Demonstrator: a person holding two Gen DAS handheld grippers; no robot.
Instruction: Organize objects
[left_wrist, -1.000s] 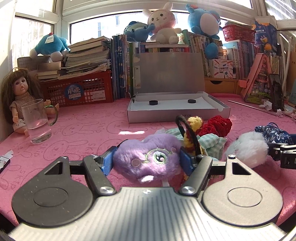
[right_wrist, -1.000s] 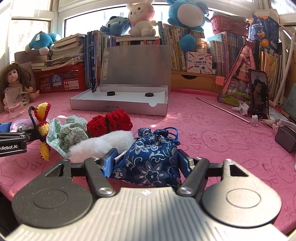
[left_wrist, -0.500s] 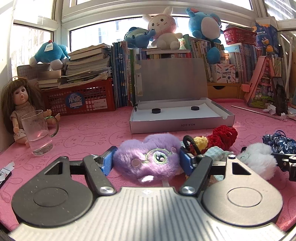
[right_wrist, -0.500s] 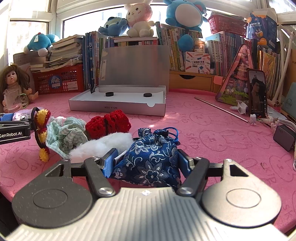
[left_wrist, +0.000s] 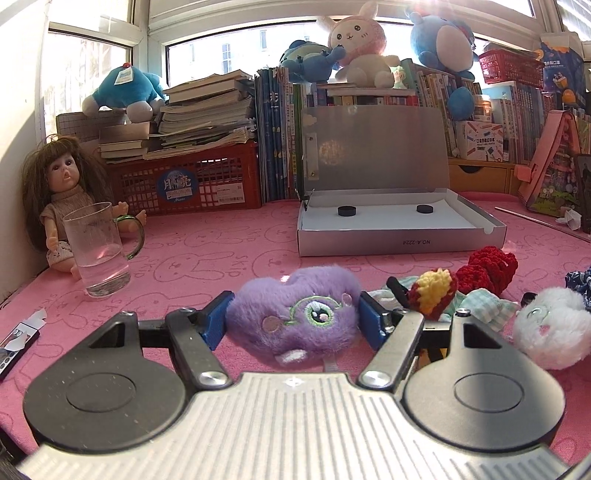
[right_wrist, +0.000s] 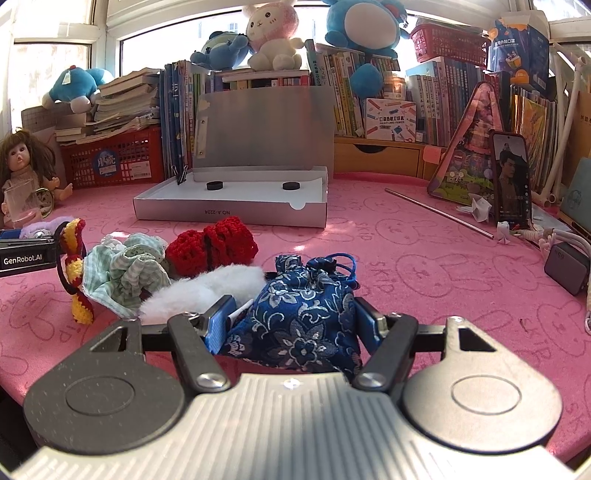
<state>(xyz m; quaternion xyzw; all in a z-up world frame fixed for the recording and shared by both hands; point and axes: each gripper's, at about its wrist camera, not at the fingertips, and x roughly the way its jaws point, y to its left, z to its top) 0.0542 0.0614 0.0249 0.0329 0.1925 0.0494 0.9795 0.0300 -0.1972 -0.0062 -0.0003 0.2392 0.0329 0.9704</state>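
Observation:
My left gripper (left_wrist: 293, 319) is shut on a fluffy purple plush (left_wrist: 295, 314) with an embroidered eye, held just above the pink tablecloth. My right gripper (right_wrist: 293, 321) is shut on a blue floral drawstring pouch (right_wrist: 301, 314). Between the two lie a white fluffy toy (left_wrist: 546, 332), a red crochet piece (right_wrist: 212, 245), a green checked cloth (right_wrist: 123, 269) and a yellow-and-red crochet hair tie (right_wrist: 74, 266). An open silver box (left_wrist: 399, 225) with two black discs inside stands ahead, its lid upright. The left gripper's side (right_wrist: 26, 254) shows at the left edge of the right wrist view.
A glass mug (left_wrist: 99, 253) and a doll (left_wrist: 62, 199) stand at the left. A red crate (left_wrist: 188, 181), stacked books and plush toys line the back. A phone (right_wrist: 511, 181), a metal rod (right_wrist: 439, 212) and a charger (right_wrist: 567, 266) lie to the right.
My left gripper has carried the purple plush to the left, away from the pile; the hair tie no longer overlaps it. The right gripper with the pouch has stayed put.

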